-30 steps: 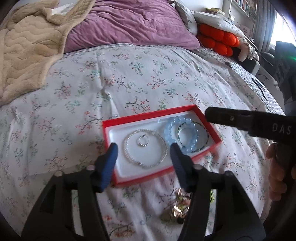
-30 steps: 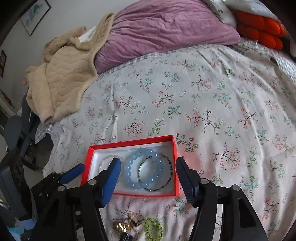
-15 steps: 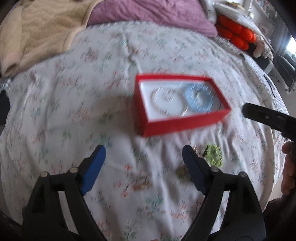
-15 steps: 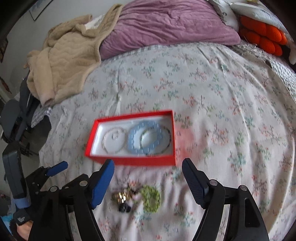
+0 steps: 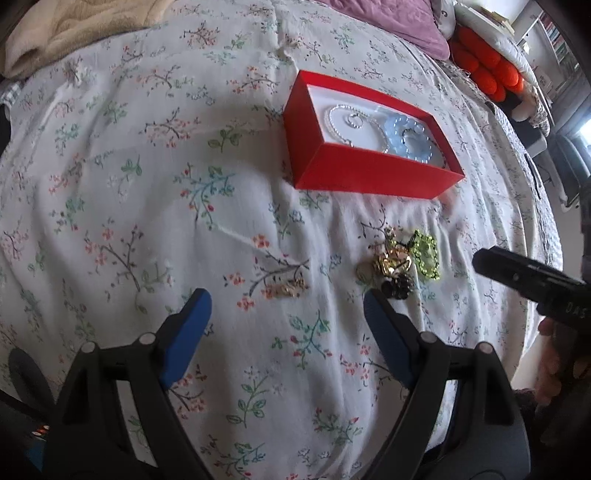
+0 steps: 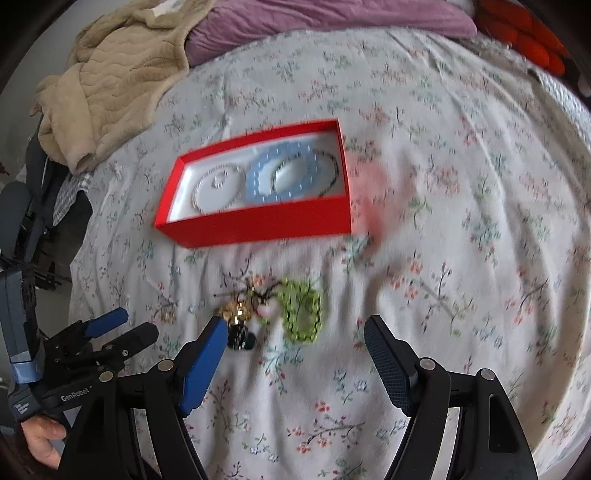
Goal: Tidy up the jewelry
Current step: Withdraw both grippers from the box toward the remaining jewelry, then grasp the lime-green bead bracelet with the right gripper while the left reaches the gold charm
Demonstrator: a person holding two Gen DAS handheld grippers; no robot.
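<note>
The left tool (image 5: 286,310) hovers over the bed (image 5: 147,166) with its blue-padded jaws spread wide and nothing between them; the pads touch no jewelry. Just ahead of its gap a small gold piece (image 5: 286,290) lies on the floral bedspread, and its right-hand pad sits close beside a tangled heap of gold and dark jewelry (image 5: 391,269), though whether it touches the heap I cannot tell. A green beaded bracelet (image 5: 426,256) lies against the far side of that heap.

The right tool (image 6: 291,341) is also wide open and empty. In its own view the left pad overlaps the edge of the gold and dark heap (image 6: 240,317), and the green bracelet (image 6: 301,312) lies on the spread just ahead of the gap, apart from both pads. This view is blurred, so contact with the heap cannot be settled.

Farther up the bed stands the red box (image 5: 373,177), open, with a white lining. It holds a silver bead bracelet (image 5: 341,123) with a small ring (image 5: 354,120) inside it, and beside them a pale blue bead bracelet (image 5: 408,138) with a thin dark one (image 6: 330,173) overlapping it.

A beige blanket (image 6: 110,85) and a purple duvet (image 6: 314,18) lie at the head of the bed.
</note>
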